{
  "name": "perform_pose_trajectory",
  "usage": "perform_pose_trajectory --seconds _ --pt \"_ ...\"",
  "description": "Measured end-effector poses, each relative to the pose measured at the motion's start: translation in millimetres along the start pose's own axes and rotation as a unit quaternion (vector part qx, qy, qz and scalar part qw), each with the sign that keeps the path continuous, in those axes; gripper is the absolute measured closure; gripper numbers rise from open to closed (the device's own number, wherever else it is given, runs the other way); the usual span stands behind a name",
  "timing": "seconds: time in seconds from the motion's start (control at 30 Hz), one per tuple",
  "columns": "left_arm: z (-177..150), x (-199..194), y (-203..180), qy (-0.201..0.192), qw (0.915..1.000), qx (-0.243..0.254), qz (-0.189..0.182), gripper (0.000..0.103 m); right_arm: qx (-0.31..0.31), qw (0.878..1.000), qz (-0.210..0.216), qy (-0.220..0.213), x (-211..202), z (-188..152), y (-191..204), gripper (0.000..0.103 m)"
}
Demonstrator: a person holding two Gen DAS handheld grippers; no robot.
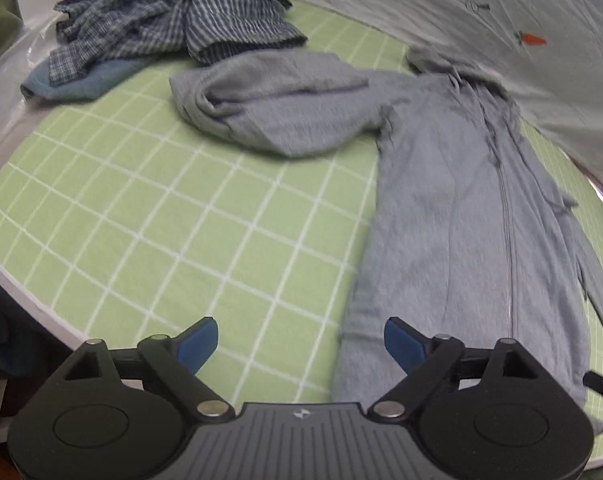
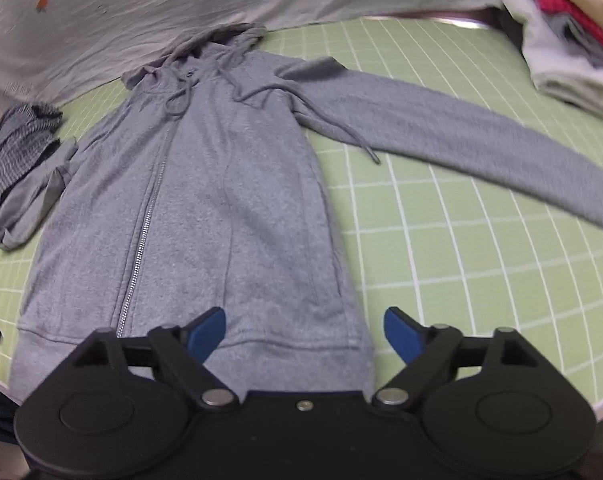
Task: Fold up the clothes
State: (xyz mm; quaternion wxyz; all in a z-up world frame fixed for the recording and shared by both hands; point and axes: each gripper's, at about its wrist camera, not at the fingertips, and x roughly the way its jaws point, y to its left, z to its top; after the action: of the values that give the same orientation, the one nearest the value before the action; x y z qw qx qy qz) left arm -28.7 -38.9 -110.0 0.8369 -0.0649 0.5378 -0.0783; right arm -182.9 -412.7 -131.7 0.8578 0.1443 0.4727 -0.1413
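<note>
The grey zip hoodie (image 2: 205, 208) lies lengthwise ahead, its hem nearest the right claw (image 2: 304, 330); both this and the left claw (image 1: 301, 344) gape empty.

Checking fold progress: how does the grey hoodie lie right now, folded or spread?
Mostly spread. The grey hoodie lies flat, zipped, one sleeve stretched out straight; the other sleeve is bunched, not laid flat. No fold made yet.

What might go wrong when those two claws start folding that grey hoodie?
The hoodie's bunched sleeve lies close to the checked shirts; a grab there might snag them. The loose drawstring trails onto the sheet and may stick out of the fold. Both grippers are open, holding nothing.
</note>
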Motion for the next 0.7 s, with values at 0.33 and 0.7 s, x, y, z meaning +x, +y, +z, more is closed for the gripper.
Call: perform_pose_trajectory --seconds 0.33,0.7 --pt "60 13 29 -0.038 0.9989 0.001 0.027 0.011 -0.013 1.0 -0.019 -0.004 33 7 44 0.0" --pt "154 65 44 -0.065 0.9937 0.071 0.057 0.011 0.038 0.995 -0.089 0.003 81 28 84 0.0"
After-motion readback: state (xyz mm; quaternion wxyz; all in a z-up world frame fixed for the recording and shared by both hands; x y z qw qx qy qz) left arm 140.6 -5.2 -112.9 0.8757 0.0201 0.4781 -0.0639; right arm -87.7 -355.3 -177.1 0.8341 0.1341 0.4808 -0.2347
